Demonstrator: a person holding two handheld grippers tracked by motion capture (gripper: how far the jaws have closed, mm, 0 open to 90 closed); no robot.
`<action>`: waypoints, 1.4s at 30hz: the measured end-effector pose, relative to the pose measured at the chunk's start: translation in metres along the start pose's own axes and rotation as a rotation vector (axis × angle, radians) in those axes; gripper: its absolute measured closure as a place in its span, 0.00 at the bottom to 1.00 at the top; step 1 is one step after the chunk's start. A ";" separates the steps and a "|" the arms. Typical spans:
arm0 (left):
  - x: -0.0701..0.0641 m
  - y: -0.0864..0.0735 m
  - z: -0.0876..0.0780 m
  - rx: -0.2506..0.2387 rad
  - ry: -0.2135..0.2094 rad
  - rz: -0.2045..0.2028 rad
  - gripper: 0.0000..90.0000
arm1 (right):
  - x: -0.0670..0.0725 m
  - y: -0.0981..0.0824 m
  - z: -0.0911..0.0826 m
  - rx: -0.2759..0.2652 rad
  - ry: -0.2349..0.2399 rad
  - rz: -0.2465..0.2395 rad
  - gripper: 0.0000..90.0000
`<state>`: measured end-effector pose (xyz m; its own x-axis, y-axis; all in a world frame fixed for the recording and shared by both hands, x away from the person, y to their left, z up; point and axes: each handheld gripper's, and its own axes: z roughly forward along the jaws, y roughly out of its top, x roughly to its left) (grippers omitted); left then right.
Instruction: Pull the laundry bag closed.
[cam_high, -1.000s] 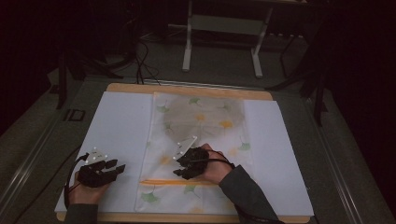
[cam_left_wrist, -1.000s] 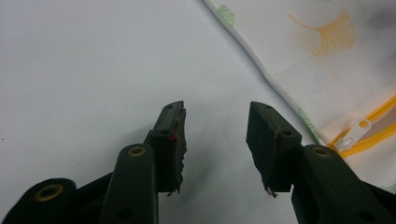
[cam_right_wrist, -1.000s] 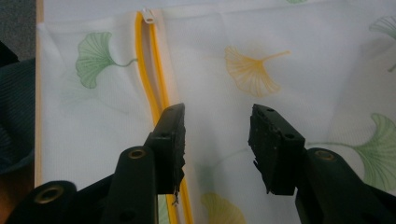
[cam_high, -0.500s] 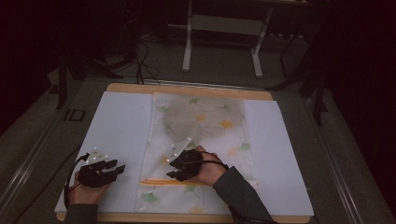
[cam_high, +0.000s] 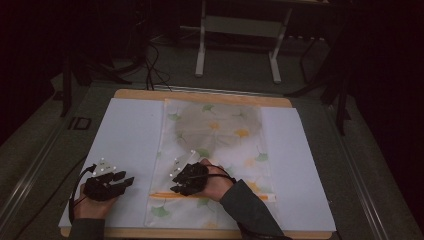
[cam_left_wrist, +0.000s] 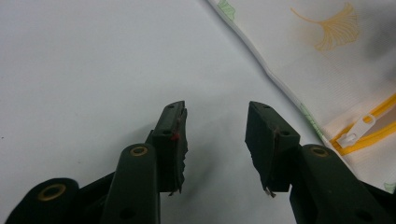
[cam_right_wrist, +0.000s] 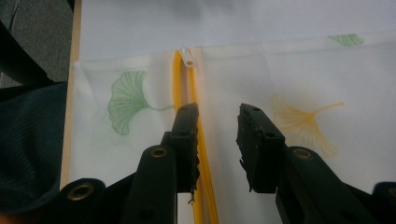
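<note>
A zippered mesh bag is being approached along its yellow zipper by the right gripper.

The mesh bag (cam_high: 215, 150), printed with ginkgo leaves, is lying flat in the middle of the white sheet (cam_high: 125, 135) on the counter (cam_high: 200, 95). Its yellow zipper (cam_right_wrist: 200, 140) is running under the right gripper (cam_right_wrist: 217, 135), whose fingers have just been closing and are standing half open, with nothing gripped. The white zipper pull (cam_right_wrist: 187, 57) is waiting ahead at the bag's edge; it should be centred between the fingers before pinching. The left gripper (cam_left_wrist: 215, 140) is resting open and empty on the sheet just beside the bag.
</note>
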<state>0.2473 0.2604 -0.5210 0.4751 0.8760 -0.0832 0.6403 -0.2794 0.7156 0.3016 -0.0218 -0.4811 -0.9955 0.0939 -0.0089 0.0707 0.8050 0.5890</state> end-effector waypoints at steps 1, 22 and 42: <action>0.000 0.000 0.000 0.000 0.000 0.000 0.65 | 0.000 0.000 0.000 0.000 0.000 0.000 0.76; 0.000 0.000 0.000 0.002 0.001 0.000 0.65 | 0.005 0.018 0.031 0.017 0.046 -0.026 0.77; 0.001 0.000 0.000 -0.001 0.002 0.000 0.64 | 0.010 0.031 0.063 0.060 0.082 -0.042 0.83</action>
<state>0.2481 0.2615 -0.5209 0.4739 0.8767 -0.0819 0.6399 -0.2790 0.7160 0.2978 0.0409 -0.5137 -0.9993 0.0134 0.0347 0.0301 0.8411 0.5400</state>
